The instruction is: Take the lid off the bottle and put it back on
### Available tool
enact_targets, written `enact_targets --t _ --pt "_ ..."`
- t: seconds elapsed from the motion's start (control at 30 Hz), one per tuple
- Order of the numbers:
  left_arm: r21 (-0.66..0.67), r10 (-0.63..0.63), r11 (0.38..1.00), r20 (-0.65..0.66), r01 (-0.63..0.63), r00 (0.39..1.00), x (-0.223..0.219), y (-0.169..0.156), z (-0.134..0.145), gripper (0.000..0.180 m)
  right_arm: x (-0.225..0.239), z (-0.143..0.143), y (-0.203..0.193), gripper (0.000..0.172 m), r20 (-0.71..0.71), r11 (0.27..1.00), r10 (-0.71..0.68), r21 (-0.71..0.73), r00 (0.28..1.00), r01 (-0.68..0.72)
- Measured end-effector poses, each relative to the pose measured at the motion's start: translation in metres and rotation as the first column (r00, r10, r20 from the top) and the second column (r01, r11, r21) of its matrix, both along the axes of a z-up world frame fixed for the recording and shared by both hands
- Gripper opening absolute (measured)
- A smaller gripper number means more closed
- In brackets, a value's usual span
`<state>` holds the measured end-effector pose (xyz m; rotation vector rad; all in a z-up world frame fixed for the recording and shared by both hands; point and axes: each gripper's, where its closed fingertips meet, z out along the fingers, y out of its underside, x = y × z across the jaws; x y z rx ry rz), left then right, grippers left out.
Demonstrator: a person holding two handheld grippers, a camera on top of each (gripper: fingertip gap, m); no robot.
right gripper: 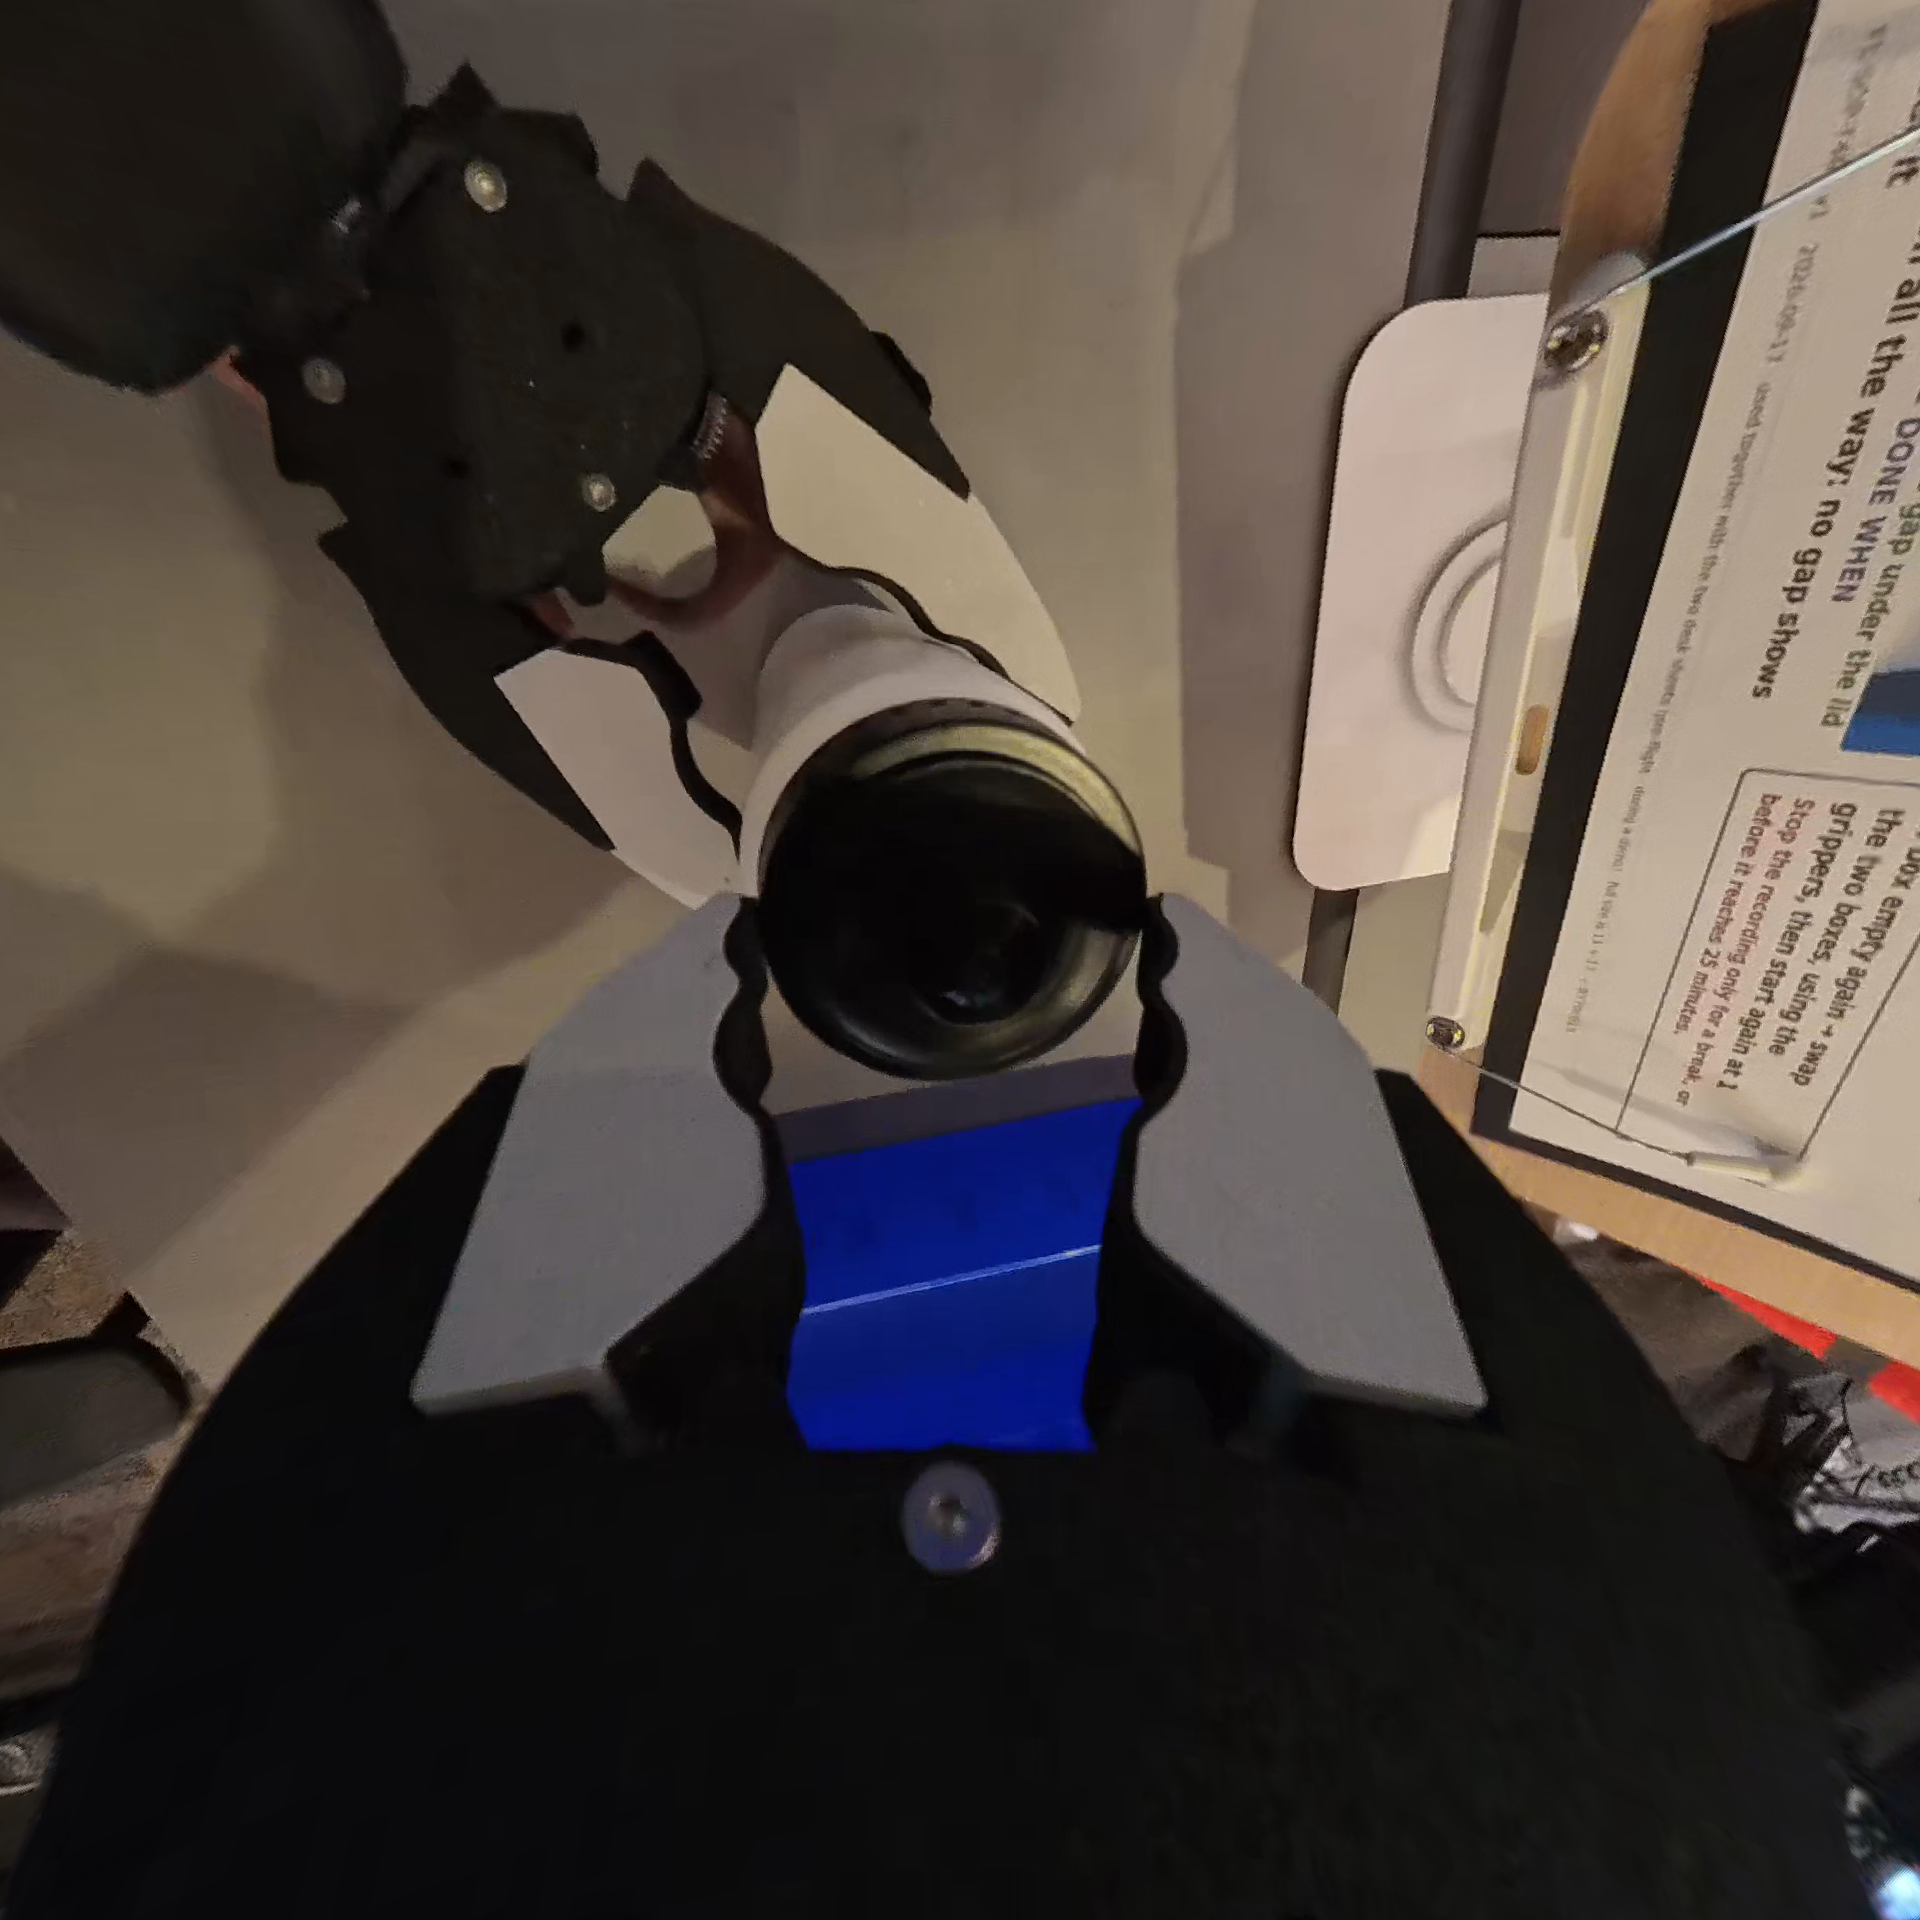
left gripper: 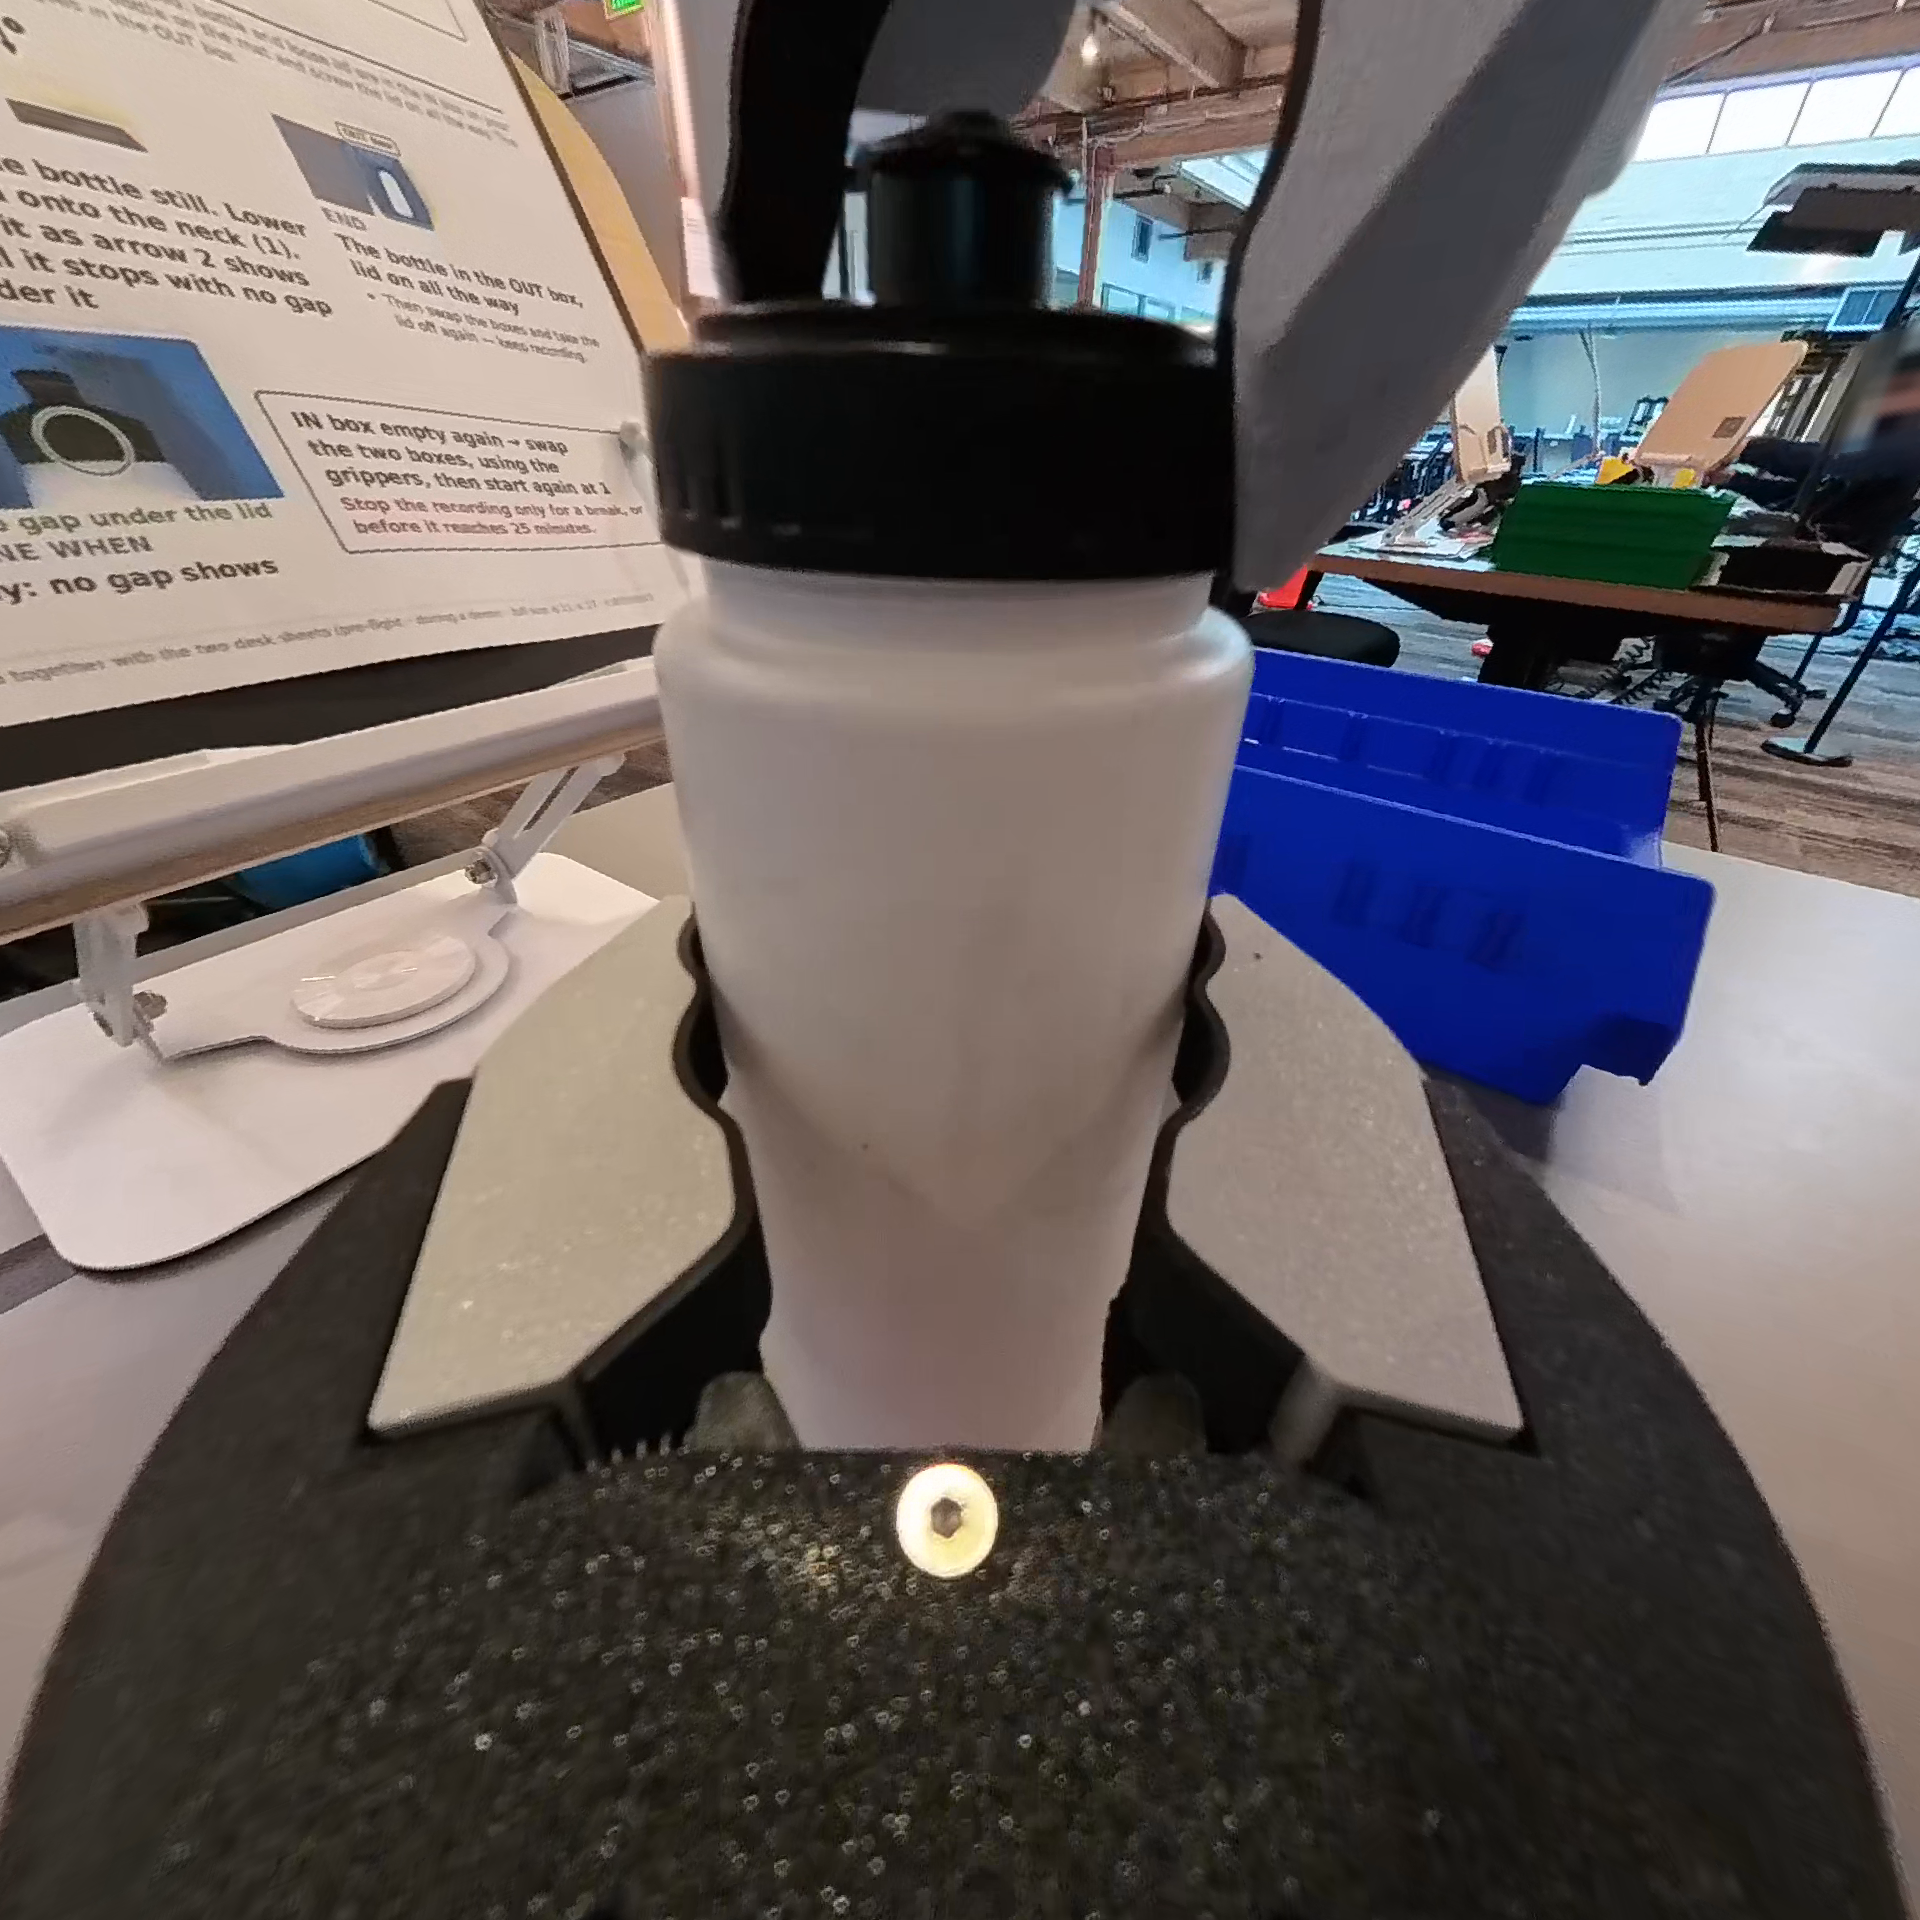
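Bottle: a white bottle (left gripper: 951,935) stands upright over the tabletop (left gripper: 1766,1143), held round its lower body; whether its base rests on the surface is hidden by the left gripper.
Lid: a black lid (left gripper: 940,436) with a pull spout sits on the bottle's neck; no gap shows under it in the left wrist view.
Left gripper: the left gripper (left gripper: 948,997) has its fingers (left gripper: 582,1143) clenched on the white bottle, the wavy black pads pressed against both sides of the body. The right wrist view shows the same hold from above (right gripper: 717,727).
Right gripper: the right gripper (right gripper: 948,977) comes down on the lid from above. Its fingers (right gripper: 644,1122) flank the lid (right gripper: 951,914), the pads at its rim on both sides; the view is blurred, so firm pressing cannot be told for sure. In the left wrist view its grey fingers (left gripper: 1382,312) reach down beside the lid, one on the far left side of the spout and one on the right.
Blue bin: a blue bin (left gripper: 1455,894) sits just right of the bottle, toward the far edge of the tabletop; it also shows between the right gripper's fingers (right gripper: 945,1288).
Instruction sheet: a printed sheet (left gripper: 260,364) leans on a white stand (left gripper: 260,1039) left of the bottle, at the tabletop's far left.
Background: a workshop room with a far table carrying green trays (left gripper: 1600,530).
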<state>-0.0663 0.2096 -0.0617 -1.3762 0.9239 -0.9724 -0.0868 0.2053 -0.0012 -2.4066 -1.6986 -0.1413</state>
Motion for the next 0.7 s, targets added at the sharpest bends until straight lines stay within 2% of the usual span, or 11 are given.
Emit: enact_targets --t 0.03,0.1,0.13,0.17,0.23,0.3,0.33,0.4,0.47,0.53,0.7 --pt "-0.003 -0.001 1.000 0.003 0.001 1.000 -0.001 0.000 0.000 0.085 0.001 0.001 0.000 0.070 0.007 1.000 -0.014 0.011 1.000 0.013" --pt "-0.003 0.001 1.000 0.001 -0.001 1.000 -0.001 0.000 0.000 0.085 0.005 0.004 0.002 0.089 0.025 0.998 -0.044 0.043 0.999 0.043" --pt "0.001 0.002 1.000 -0.003 -0.002 1.000 -0.001 0.000 0.000 0.085 0.007 0.007 0.004 0.097 0.019 0.994 -0.092 0.064 0.996 0.091" --pt "0.005 0.003 1.000 -0.006 -0.003 1.000 0.000 -0.001 0.000 0.085 0.009 0.011 0.008 0.097 -0.007 0.981 -0.178 0.083 0.984 0.178" --pt "0.011 0.003 1.000 -0.009 -0.003 1.000 0.000 -0.001 0.000 0.085 0.002 0.016 0.007 0.097 -0.115 0.924 -0.376 0.024 0.919 0.381" --pt "0.009 0.004 1.000 -0.007 -0.004 1.000 0.000 -0.001 0.000 0.085 -0.003 0.021 0.004 0.095 -0.195 0.837 -0.545 -0.060 0.816 0.544" --pt "0.006 0.004 1.000 -0.004 -0.004 1.000 0.000 -0.001 0.000 0.085 -0.010 0.022 -0.001 0.094 -0.232 0.804 -0.594 -0.129 0.770 0.581" --pt "0.003 0.003 1.000 -0.001 -0.003 1.000 -0.001 0.000 0.000 0.085 -0.013 0.021 -0.004 0.078 -0.251 0.731 -0.681 -0.176 0.688 0.659" --pt "0.006 0.003 1.000 -0.004 -0.003 1.000 0.000 -0.001 0.000 0.085 -0.012 0.013 -0.007 0.079 -0.236 0.684 -0.728 -0.192 0.644 0.704" --pt "0.011 0.004 1.000 -0.009 -0.004 1.000 0.001 -0.002 -0.001 0.085 -0.005 0.009 -0.003 0.075 -0.218 0.654 -0.752 -0.133 0.621 0.745" --pt "0.005 0.003 1.000 -0.006 -0.003 1.000 0.000 -0.001 -0.001 0.085 -0.002 0.001 -0.003 0.069 -0.170 0.666 -0.743 -0.099 0.647 0.739"
